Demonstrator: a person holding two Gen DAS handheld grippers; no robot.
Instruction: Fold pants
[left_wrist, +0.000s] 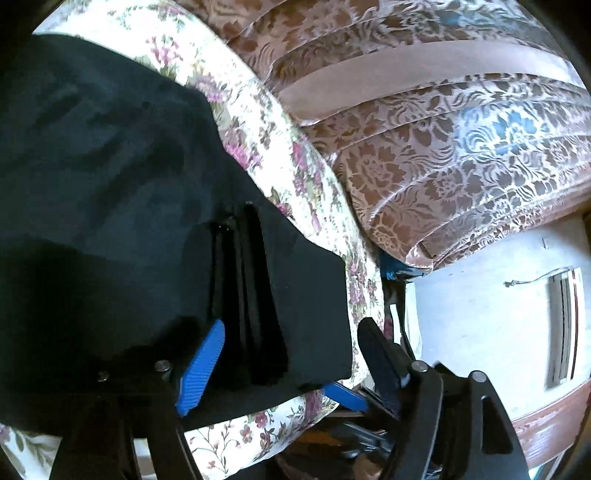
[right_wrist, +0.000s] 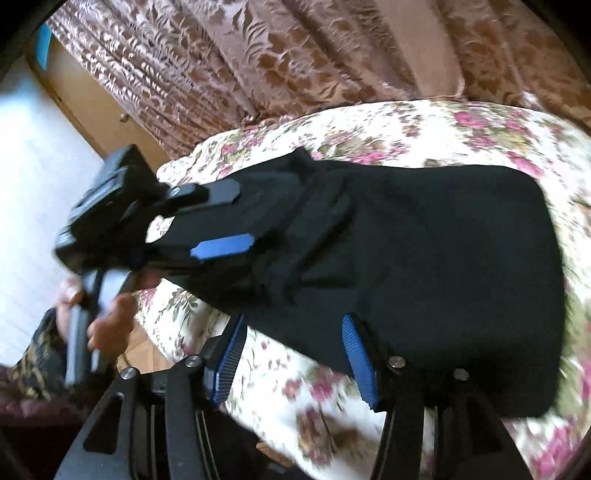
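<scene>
Black pants (right_wrist: 424, 258) are lying folded into a thick bundle on the floral bedspread (right_wrist: 480, 129), with the brown patterned curtain (right_wrist: 258, 55) hanging right behind the bed.

Left hand-held gripper (left_wrist: 291, 354) is sitting with its jaws spread wide around the corner of the bundle. One blue pad (left_wrist: 201, 369) is resting against the stacked layers, while the other finger is standing clear off the fabric edge, so it's not pinching anything. From the right wrist view you can also see that same left hand-held gripper lying over the far end of the pants, with a hand (right_wrist: 107, 325) wrapped round its handle.

Right hand-held gripper (right_wrist: 295, 360) is hanging about half open at the near edge. One pad is touching the black cloth and the other is hovering over bare bedspread, so nothing is getting squeezed there either.
</scene>
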